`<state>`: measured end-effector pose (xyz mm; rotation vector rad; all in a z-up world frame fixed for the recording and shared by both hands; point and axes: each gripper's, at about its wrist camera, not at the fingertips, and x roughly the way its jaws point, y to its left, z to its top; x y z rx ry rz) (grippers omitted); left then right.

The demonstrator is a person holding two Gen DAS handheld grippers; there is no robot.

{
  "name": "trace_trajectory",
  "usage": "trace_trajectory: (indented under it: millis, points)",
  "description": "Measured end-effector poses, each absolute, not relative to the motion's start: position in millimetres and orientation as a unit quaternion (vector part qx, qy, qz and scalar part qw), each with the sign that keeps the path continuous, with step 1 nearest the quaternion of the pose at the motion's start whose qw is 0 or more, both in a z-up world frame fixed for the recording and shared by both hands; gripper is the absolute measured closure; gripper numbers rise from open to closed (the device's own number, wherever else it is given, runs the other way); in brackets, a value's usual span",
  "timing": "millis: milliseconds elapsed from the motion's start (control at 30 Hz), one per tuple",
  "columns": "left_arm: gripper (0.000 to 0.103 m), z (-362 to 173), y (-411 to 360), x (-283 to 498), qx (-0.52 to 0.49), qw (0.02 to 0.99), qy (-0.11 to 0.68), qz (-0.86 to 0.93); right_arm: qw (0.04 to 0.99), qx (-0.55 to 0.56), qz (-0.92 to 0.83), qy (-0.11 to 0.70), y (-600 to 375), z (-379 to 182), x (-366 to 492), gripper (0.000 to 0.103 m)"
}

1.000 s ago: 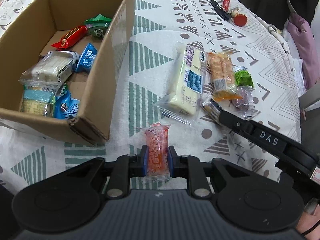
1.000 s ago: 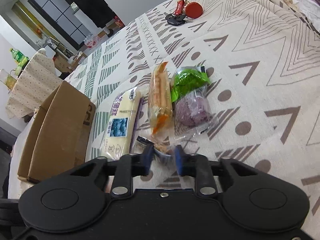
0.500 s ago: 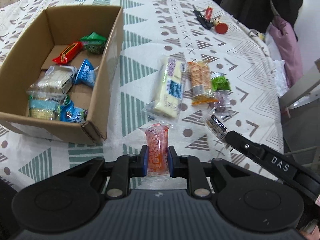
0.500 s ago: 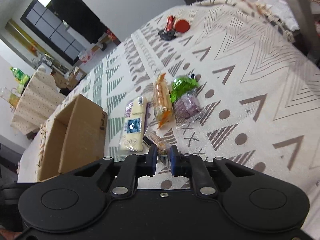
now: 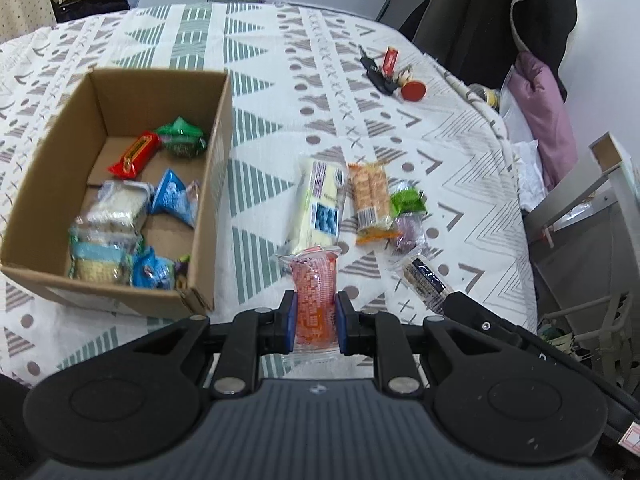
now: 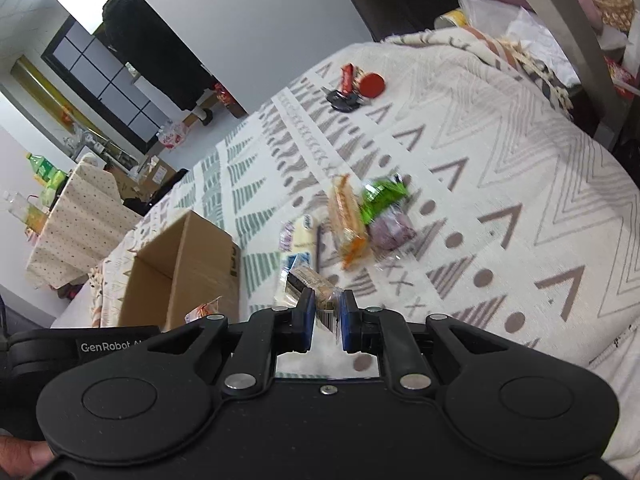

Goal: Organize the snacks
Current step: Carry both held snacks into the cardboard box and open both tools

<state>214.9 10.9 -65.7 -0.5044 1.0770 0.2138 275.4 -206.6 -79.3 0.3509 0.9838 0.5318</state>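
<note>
My left claw (image 5: 316, 322) pinches the orange snack pack (image 5: 314, 300) and my right claw (image 6: 326, 316) a dark snack bar (image 6: 310, 282), both lifted right of the cardboard box (image 5: 208, 208), ready for dropping in.

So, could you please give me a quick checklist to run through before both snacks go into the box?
1. Left gripper shut on the orange snack: ok.
2. Right gripper shut on the dark bar: ok, though only near one end.
3. Both snacks lifted off the cloth: cannot tell.
4. Box open on top, with bare floor left inside: ok.
5. Path to the box free of other things: ok.
6. Four snacks on the cloth, among them the yellow pack, not yet boxed: not ok.
</note>
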Motion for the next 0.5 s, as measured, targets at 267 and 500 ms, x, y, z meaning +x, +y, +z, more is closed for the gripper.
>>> trace_trajectory:
  millis: [267, 500]
  points:
    - [0.084, -31.6, 34.2, 218.6, -0.234, 0.836, 0.486, 0.096, 0.839, 0.156, 0.270, 0.445, -179.1, -46.4, 279.3, 0.090]
    - [0.084, -22.0, 61.1, 216.8, -0.240, 0.836, 0.484, 0.100, 0.837, 0.138, 0.283, 0.447, -146.8, -33.5, 280.3, 0.090]
